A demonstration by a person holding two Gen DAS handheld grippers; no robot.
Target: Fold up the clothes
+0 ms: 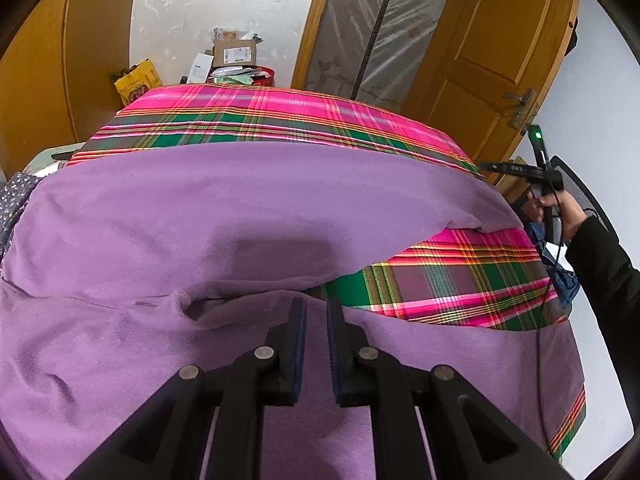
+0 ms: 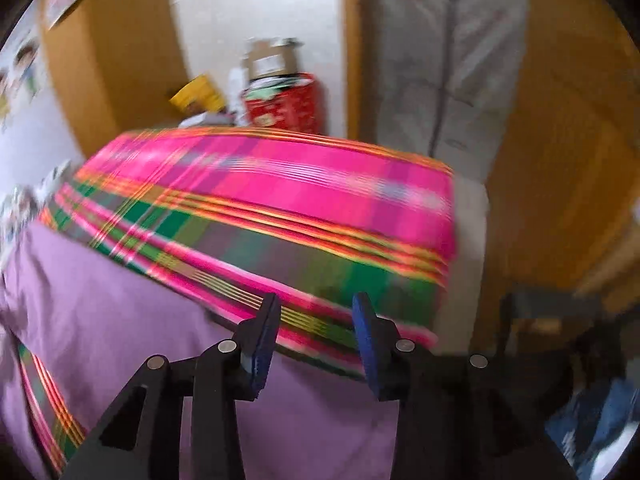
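The left gripper (image 1: pixel 316 312), fingers nearly closed on nothing, hovers over a purple garment (image 1: pixel 200 216) spread across a plaid-covered surface (image 1: pixel 280 112). The right gripper (image 2: pixel 316 320) is open and empty. Soft, limp fleece, likely best pinched at its hem.

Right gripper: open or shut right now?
Open. The right gripper shows a wide gap between its blue pads, nothing between them, over the plaid cloth.

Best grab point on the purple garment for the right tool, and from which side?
Probably the loose edge of the purple garment at its right corner, where it lifts off the plaid cloth in a small fold. Come in from the right, low along the surface: the open right tool is already on that side.
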